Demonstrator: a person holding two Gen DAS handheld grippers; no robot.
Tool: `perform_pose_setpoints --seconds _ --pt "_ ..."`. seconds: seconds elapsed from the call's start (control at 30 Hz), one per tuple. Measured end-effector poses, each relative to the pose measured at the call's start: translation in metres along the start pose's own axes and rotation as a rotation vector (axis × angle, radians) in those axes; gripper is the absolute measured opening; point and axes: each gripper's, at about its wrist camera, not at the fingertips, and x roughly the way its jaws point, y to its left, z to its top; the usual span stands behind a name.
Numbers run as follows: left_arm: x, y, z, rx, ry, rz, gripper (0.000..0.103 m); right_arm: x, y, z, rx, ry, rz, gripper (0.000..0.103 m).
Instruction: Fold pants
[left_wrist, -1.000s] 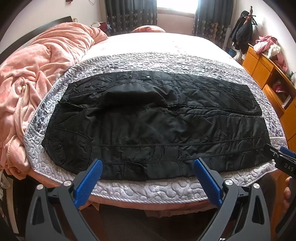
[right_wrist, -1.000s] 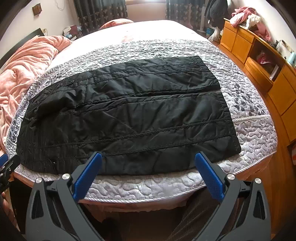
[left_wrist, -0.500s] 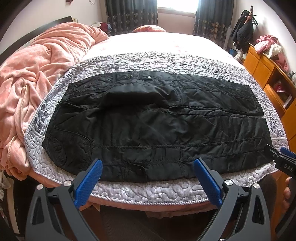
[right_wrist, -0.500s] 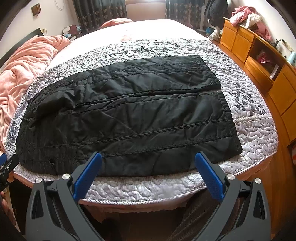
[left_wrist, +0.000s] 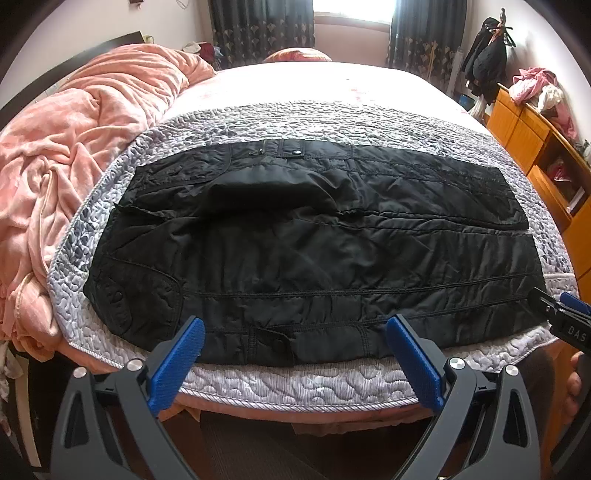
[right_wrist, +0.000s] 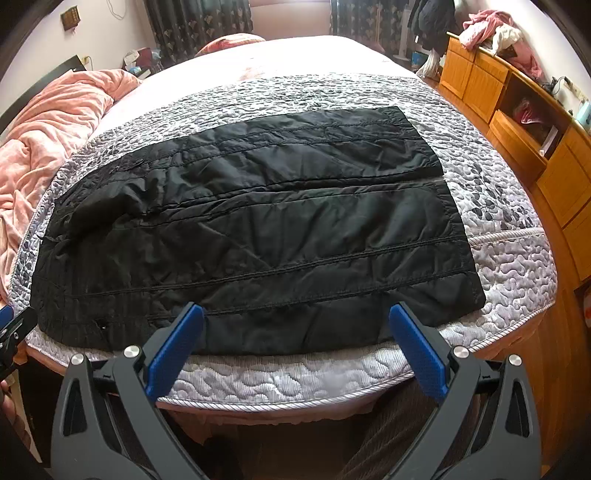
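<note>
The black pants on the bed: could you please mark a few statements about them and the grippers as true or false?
1. The black pants lie spread flat on the grey quilt. True.
2. The left gripper is clamped on the pants. False: it is open and holds nothing.
3. The pink blanket is heaped past the waistband end of the pants. True.
4. The right gripper is shut. False: its jaws stand wide apart.
5. The pants are already folded in half. False: both legs lie side by side at full length.

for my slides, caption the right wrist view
Open right gripper at the near edge of black pants spread on a quilt.
</note>
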Motion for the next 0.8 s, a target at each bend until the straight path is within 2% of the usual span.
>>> perform_pose_setpoints --seconds 0.43,0.53,0.6,0.67,0.8 --pt "0.005 -0.001 0.003 0.002 0.006 0.002 0.099 0.006 -0.002 0.002 -0.002 0.010 0.004 0.100" --pt "0.012 -0.003 0.009 -0.009 0.016 -0.024 0.099 0.009 -0.007 0.008 -0.017 0.006 0.021 0.100" --pt "0.021 -0.008 0.018 -0.016 0.026 -0.053 0.099 0.013 -0.021 0.024 -0.019 -0.014 0.027 0.100" --pt "0.033 -0.019 0.038 -0.015 0.024 -0.054 0.099 0.018 -0.040 0.047 -0.020 -0.044 -0.005 0.100" --pt "0.058 -0.047 0.086 0.008 -0.024 -0.028 0.099 0.049 -0.099 0.121 0.013 -0.097 -0.091 0.100"
